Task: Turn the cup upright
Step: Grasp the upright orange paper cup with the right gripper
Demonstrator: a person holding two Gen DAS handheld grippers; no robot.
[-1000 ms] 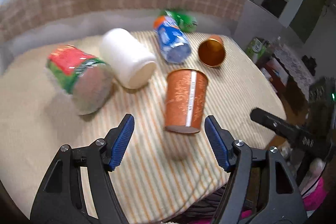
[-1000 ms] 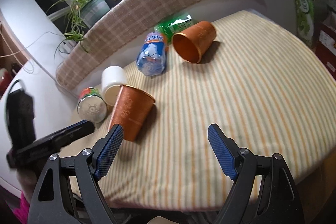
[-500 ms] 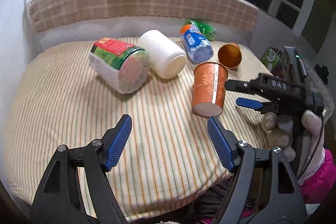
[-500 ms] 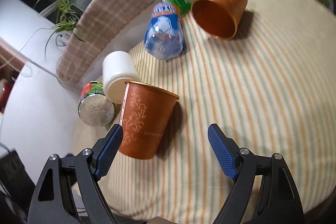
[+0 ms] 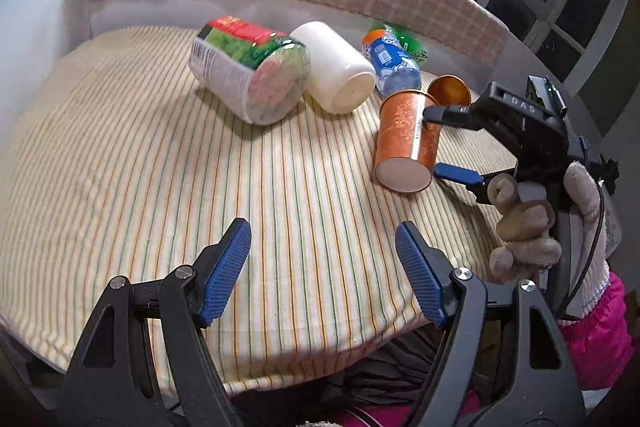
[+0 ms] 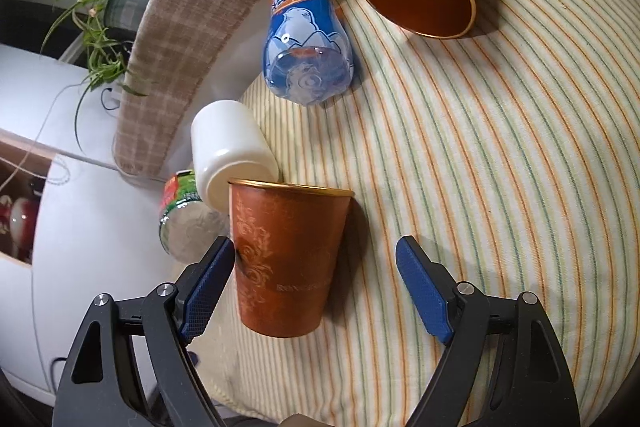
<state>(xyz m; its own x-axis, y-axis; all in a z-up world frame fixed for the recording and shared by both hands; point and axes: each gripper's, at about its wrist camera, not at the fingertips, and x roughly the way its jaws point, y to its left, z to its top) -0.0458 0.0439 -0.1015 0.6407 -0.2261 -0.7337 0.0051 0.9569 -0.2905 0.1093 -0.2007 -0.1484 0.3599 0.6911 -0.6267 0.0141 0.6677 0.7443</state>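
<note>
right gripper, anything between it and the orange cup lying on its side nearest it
Nothing visible does. The right gripper is open with the orange cup already lying between its fingers; the left pad looks right against the cup's wall. The white jar lies just beyond the rim, outside the jaws.

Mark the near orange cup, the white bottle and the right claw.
near orange cup (image 6: 286, 259), right wrist view, patterned side wall
white bottle (image 5: 332, 63), left wrist view, side
right claw (image 6: 314, 291), right wrist view, midway between fingertips
</note>
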